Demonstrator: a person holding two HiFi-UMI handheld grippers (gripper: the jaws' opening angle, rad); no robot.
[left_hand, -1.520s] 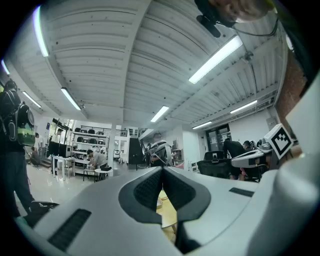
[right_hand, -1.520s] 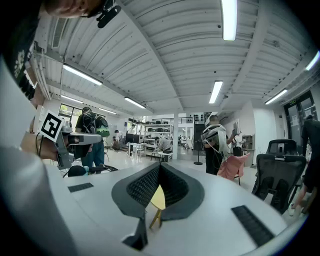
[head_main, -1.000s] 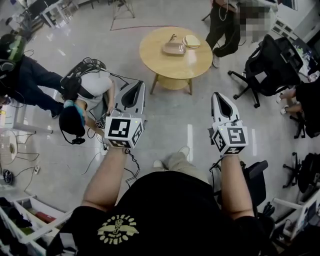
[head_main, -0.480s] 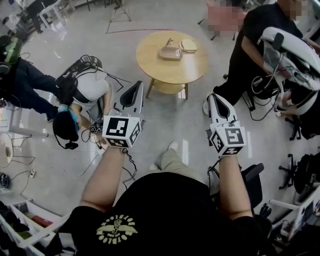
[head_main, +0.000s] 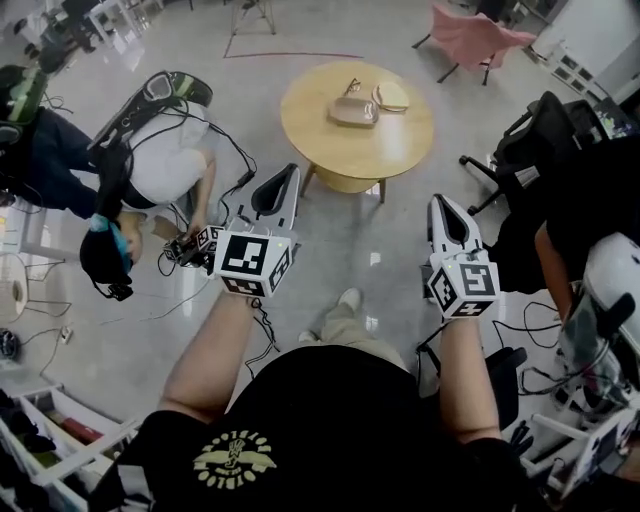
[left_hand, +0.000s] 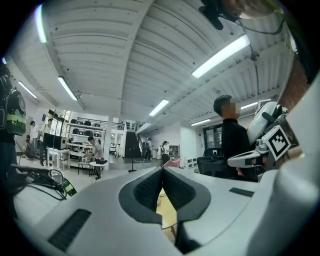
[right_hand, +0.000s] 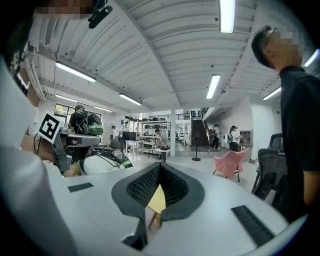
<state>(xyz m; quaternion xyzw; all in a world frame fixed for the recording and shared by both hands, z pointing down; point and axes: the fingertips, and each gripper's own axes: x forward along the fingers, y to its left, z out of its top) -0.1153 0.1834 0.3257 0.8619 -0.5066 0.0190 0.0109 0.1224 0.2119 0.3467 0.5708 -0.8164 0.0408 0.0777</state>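
Head view showed you held the left hand-held gripper and right hand-held gripper clenched empty, both aimed at the round counter, likely because it stood well out of reach.

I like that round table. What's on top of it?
The round table bears a tan flat case, a paler flat thing beside it and a small thin item, too small to tell. Nothing covers the tabletop; what is inside the case is hidden.

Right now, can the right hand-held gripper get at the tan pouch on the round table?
Probably not from here: the right hand-held gripper hangs shut, short of the table bearing the pouch; only floor lies between.
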